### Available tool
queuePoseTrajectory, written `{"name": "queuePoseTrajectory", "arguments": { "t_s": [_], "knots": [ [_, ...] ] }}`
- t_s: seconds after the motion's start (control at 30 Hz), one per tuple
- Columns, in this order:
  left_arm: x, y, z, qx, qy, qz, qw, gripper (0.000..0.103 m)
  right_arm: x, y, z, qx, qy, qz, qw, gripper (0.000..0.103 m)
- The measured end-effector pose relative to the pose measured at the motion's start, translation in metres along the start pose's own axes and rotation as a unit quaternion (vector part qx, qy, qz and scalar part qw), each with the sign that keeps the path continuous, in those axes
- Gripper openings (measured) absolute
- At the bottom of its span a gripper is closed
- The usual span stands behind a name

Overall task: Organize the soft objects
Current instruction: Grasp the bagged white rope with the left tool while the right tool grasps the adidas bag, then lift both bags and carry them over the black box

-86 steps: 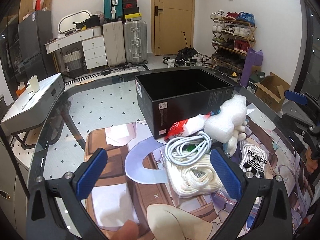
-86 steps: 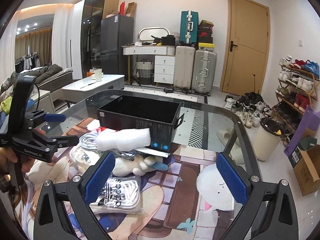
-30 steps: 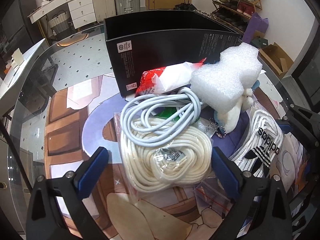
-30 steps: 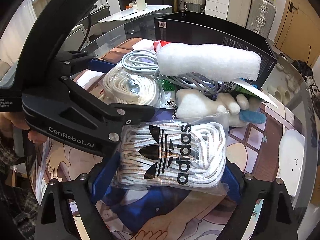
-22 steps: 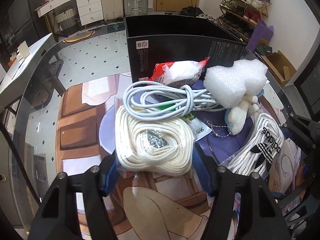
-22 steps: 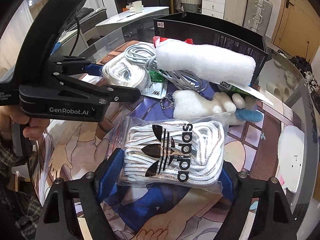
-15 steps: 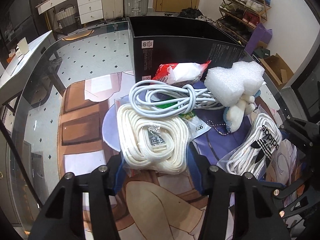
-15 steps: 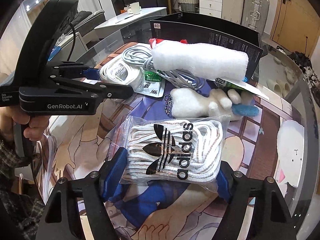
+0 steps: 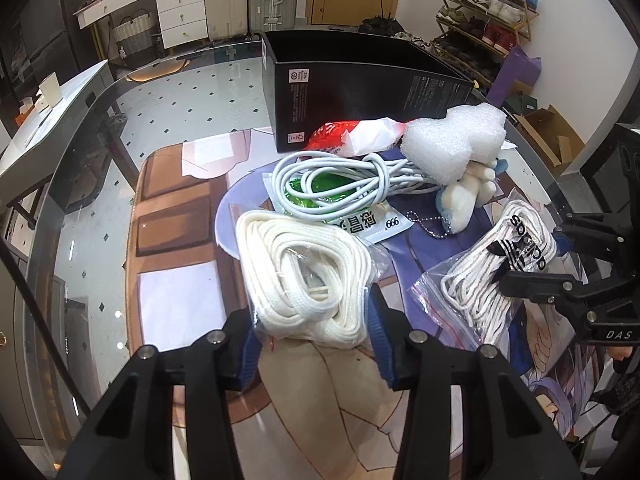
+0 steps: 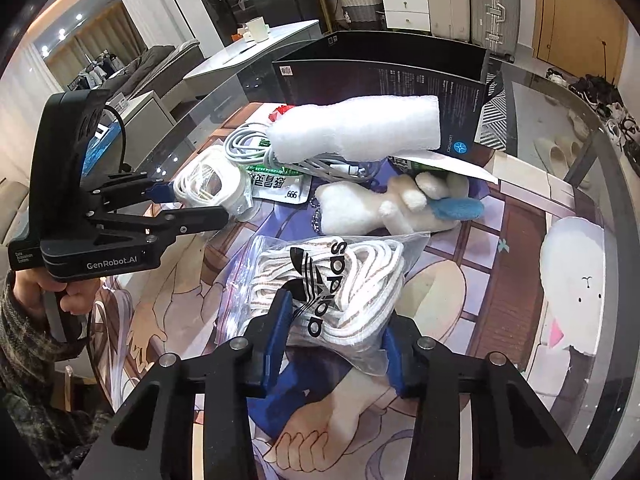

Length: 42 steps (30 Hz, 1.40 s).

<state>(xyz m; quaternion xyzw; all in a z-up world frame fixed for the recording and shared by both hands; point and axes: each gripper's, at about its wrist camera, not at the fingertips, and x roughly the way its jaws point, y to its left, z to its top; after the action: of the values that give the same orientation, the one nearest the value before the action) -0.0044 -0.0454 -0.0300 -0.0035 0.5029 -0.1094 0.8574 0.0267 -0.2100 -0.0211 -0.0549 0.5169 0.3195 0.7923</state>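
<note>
My left gripper is shut on a clear bag of thick white laces, which also shows in the right wrist view. My right gripper is shut on a bag of white Adidas laces, seen in the left wrist view too. Behind them lie a coiled white cable, a white foam block, a white plush toy, a green-and-white packet and a red-and-white packet.
An open black box stands behind the pile on a glass table with a printed mat. The left gripper's body sits left of the pile. A white round plush lies at the right.
Both grippers came down over the pile and closed, the left on the thick white laces bag, the right on the Adidas laces bag. Both bags now sit pulled a little toward me.
</note>
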Motion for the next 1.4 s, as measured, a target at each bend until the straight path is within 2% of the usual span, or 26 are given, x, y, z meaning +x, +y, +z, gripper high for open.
{"name": "queuePoseTrajectory", "arguments": {
  "t_s": [0.23, 0.3, 0.5, 0.83, 0.97, 1.4],
  "knots": [
    [-0.015, 0.000, -0.005, 0.002, -0.011, -0.002, 0.9999, 0.045, -0.016, -0.004, -0.010, 0.006, -0.011, 0.008, 1.000, 0.023],
    [-0.021, -0.001, -0.004, 0.003, -0.016, -0.001, 0.9999, 0.045, -0.021, -0.008, -0.010, 0.015, -0.014, 0.015, 1.000, 0.021],
    [-0.030, -0.004, -0.003, 0.007, -0.027, 0.000, 0.9996, 0.045, -0.037, -0.024, -0.010, 0.039, -0.031, 0.026, 0.998, 0.020],
    [-0.038, -0.015, 0.010, 0.013, -0.038, 0.006, 0.9992, 0.045, -0.077, -0.038, -0.006, 0.047, -0.060, -0.002, 0.997, 0.021],
    [-0.041, -0.016, 0.019, 0.015, -0.043, 0.010, 0.9989, 0.044, -0.088, -0.042, 0.002, 0.050, -0.074, -0.018, 0.996, 0.020],
    [-0.051, -0.015, 0.039, 0.015, -0.056, 0.024, 0.9980, 0.042, -0.111, -0.043, 0.027, 0.054, -0.109, -0.017, 0.992, 0.020]
  ]
}}
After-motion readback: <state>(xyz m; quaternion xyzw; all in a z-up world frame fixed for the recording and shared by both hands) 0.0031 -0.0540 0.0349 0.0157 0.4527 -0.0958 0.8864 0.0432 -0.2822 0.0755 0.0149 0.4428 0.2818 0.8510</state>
